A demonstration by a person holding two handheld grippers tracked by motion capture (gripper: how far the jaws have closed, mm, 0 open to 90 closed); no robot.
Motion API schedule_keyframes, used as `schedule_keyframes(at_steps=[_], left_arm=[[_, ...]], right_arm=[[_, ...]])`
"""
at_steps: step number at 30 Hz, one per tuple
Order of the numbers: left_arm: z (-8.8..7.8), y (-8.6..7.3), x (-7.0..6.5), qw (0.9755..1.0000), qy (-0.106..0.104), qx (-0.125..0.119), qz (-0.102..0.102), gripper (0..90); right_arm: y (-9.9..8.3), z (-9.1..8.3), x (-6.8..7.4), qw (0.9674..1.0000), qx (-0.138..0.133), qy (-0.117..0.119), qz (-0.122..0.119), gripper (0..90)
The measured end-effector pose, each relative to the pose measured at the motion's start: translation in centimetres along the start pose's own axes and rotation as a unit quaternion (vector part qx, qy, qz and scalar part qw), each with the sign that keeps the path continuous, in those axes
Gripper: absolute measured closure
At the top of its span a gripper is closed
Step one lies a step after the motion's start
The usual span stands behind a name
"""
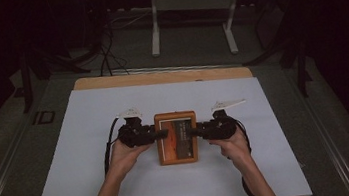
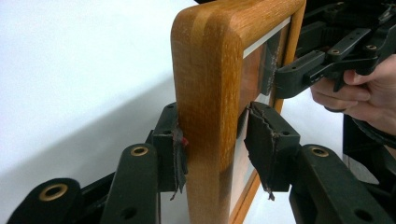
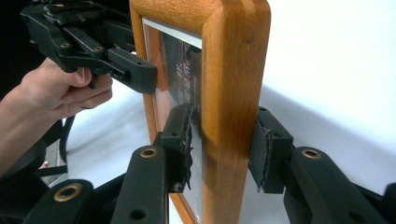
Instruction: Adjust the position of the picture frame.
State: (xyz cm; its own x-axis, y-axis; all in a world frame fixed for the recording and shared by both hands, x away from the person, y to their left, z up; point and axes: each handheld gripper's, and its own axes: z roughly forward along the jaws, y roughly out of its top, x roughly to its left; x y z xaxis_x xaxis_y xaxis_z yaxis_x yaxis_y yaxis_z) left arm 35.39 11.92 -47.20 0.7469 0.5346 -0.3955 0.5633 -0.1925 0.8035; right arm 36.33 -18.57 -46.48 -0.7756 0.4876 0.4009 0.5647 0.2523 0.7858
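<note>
A wooden picture frame (image 1: 177, 137) with a dark orange picture under glass faces up over the middle of the white sheet. My left gripper (image 1: 162, 134) is shut on its left edge and my right gripper (image 1: 193, 132) on its right edge. In the left gripper view the jaws (image 2: 212, 140) clamp the rounded wooden edge (image 2: 205, 93), one pad (image 2: 268, 140) on the glass side, and the right gripper (image 2: 299, 74) bites the far edge. The right gripper view mirrors this: jaws (image 3: 224, 140) clamp the wood (image 3: 233, 84), with the left gripper (image 3: 135, 70) and a hand behind. The shadow beneath suggests the frame is held slightly off the sheet.
The white sheet (image 1: 96, 178) covers most of a wooden table (image 1: 160, 76), with bare room around the frame on all sides. Beyond the far edge, a pale metal stand (image 1: 193, 20) and cables (image 1: 107, 56) sit on the dark floor.
</note>
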Motion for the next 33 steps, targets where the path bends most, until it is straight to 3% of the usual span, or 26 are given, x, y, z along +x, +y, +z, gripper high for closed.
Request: schedule_keyframes(at_steps=[8,19,33], left_arm=[[0.2,-0.1,0.5,1.0,0.007,0.003,-0.006,57.0],[1.1,-0.1,0.9,0.9997,0.014,0.0,-0.022,55.7],[2.4,-0.1,0.7,0.9981,0.058,-0.002,-0.022,49.1]], right_arm=[[0.1,0.7,-0.2,1.0,0.003,-0.003,0.004,62.1],[-0.3,1.0,-1.1,0.9996,0.004,-0.007,0.028,61.8],[-0.4,1.6,-2.0,0.999,0.004,-0.023,0.039,60.1]])
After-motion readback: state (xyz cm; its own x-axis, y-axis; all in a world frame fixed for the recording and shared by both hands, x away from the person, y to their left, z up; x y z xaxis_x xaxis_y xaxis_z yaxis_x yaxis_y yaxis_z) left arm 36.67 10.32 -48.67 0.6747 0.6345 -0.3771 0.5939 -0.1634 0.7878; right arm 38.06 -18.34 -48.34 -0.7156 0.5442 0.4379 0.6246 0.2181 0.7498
